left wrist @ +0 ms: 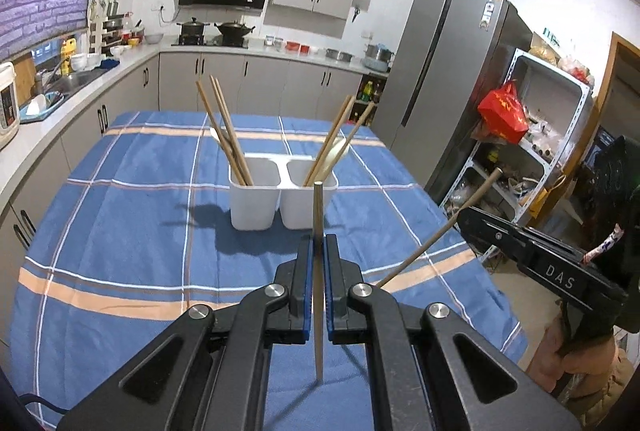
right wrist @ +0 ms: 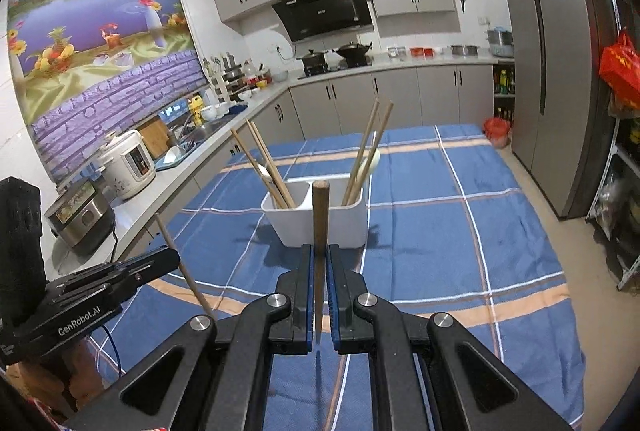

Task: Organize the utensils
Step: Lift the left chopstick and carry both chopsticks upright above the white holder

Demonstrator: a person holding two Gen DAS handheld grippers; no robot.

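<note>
Landmark: white two-compartment holder (left wrist: 282, 193), standing on the blue plaid tablecloth (left wrist: 120, 223) near the middle of the table.

Left compartment of the holder: three wooden chopsticks (left wrist: 224, 131) leaning out to the left, with a pale spoon behind them.

Right compartment of the holder: two wooden chopsticks (left wrist: 340, 139) leaning out to the right, with a pale spoon (left wrist: 338, 151) among them.

Left gripper (left wrist: 319, 251): held on the near side of the holder, above the cloth. Jaws closed almost together on a single chopstick (left wrist: 318, 215), which stands upright between the blue pads; its blunt end rises in front of the holder's right compartment, its thin end hangs below the jaws.

Right gripper (right wrist: 319, 263): also on the near side of the holder, to the right of the left gripper. Jaws clamped narrowly on a darker chopstick (right wrist: 320, 215), upright, its thick end in line with the holder's centre divider.
</note>
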